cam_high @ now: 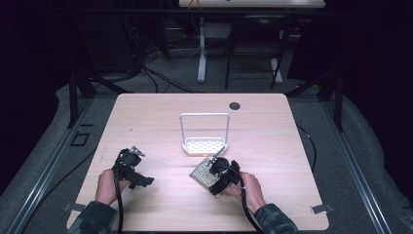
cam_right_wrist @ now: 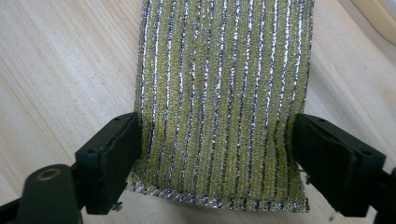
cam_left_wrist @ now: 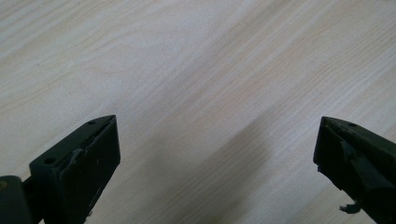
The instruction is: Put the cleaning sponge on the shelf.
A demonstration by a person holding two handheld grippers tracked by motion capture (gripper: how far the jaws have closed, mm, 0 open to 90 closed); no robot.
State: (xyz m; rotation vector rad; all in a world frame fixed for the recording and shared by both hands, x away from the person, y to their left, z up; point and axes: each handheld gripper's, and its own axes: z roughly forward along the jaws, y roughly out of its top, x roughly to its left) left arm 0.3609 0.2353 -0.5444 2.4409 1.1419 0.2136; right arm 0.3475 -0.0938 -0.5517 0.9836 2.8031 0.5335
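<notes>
High view: right gripper (cam_high: 214,168) over glittery scrub sponge (cam_high: 206,176), near-right on table (cam_high: 146,112), just near white rack (cam_high: 204,141); left gripper (cam_high: 127,163) idle, near-left.

Left gripper view: jaws wide apart over bare wood.

Right gripper view: jaws pinch sponge (cam_right_wrist: 219,102) by its edges (sides dent inward). Step: grasping. Next: firm grip, lift toward rack.

Light wooden table (cam_high: 146,117) with rounded corners.
A white rack (cam_high: 205,146) with a perforated base stands near the middle; a glittery yellow-green scouring pad (cam_high: 204,174) lies just beside it toward the near edge. A dark grommet hole (cam_high: 234,106) sits by the far edge.
</notes>
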